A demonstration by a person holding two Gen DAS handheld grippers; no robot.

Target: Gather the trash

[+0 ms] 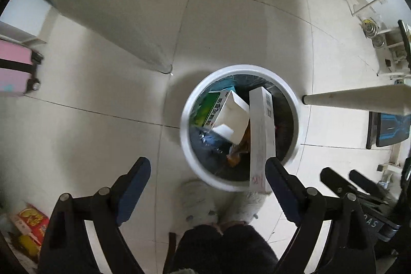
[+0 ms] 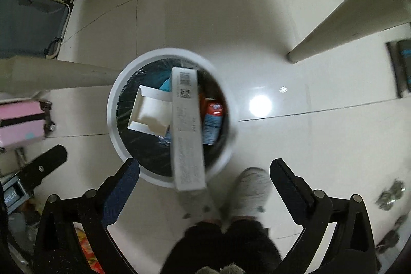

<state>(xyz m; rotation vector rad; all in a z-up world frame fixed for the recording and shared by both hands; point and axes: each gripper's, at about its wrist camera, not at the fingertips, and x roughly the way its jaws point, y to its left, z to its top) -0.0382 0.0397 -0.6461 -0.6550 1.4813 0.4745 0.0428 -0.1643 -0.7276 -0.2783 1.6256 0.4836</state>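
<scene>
The long white box (image 2: pixel 186 130) stuck out of the bin (image 2: pixel 113 120), pointing back at the right gripper (image 2: pixel 205 166), both grippers' jaws wide apart and holding nothing.

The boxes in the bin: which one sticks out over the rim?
The long narrow white box, the one with the barcode and QR code. Its near end overhangs the bin rim; the open white box lies wholly inside.

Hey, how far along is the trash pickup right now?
Done: the white bin already holds an open white carton and a long white box leaning over its rim. In hand: nothing; left gripper and right gripper are open. Left: a red snack box still lies outside.
</scene>
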